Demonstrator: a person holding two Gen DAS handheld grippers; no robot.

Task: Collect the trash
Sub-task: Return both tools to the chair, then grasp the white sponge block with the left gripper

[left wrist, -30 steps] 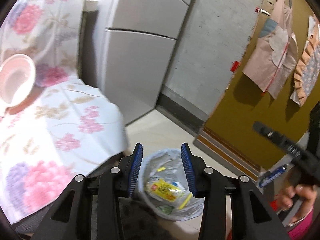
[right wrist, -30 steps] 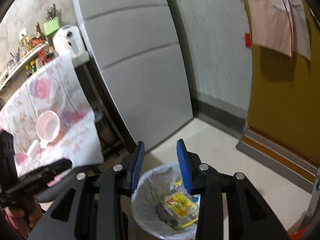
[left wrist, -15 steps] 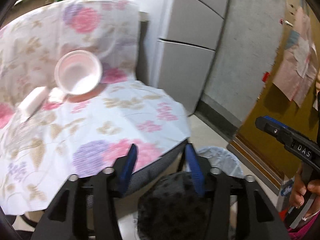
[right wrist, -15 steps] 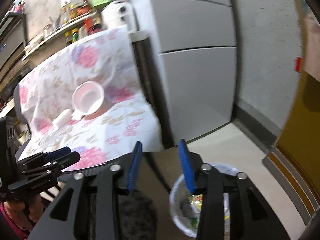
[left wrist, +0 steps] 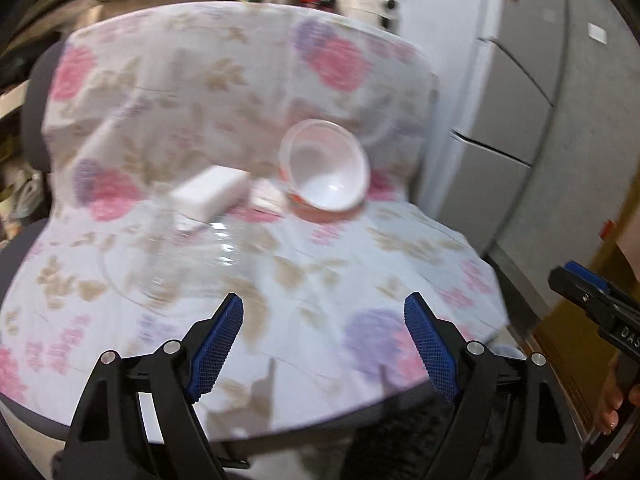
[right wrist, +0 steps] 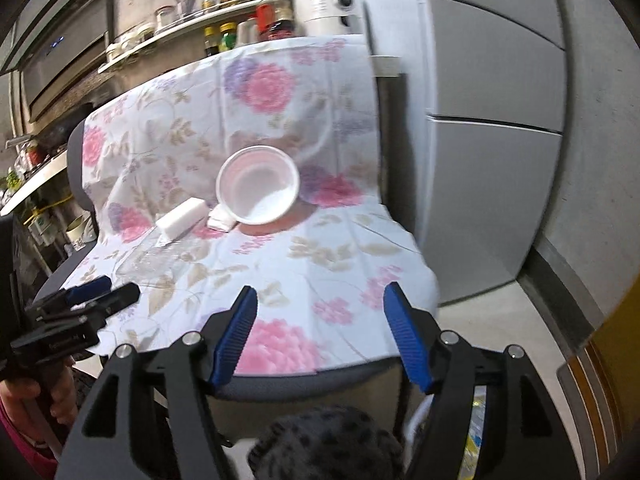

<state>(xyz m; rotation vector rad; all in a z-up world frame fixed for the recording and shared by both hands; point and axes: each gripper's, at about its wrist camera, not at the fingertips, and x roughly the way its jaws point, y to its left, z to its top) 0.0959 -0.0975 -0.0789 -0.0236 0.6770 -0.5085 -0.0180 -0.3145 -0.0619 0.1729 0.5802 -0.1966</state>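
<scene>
1. Left gripper [left wrist: 323, 340], seen from the left wrist, has just been spreading its jaws with nothing between them. On the floral cloth [left wrist: 360, 264] ahead lie a white cup [left wrist: 326, 168] on its side, a white block [left wrist: 208, 192] and a clear plastic lid [left wrist: 176, 256]. That lid is hard to make out; a grab could skid over it or pinch cloth.

2. Right gripper [right wrist: 320, 334], seen from the right wrist, is likewise widening and empty. The cup [right wrist: 258, 186] could roll off if nudged. The trash bin [right wrist: 476, 432] peeks below; a drop could miss.
</scene>
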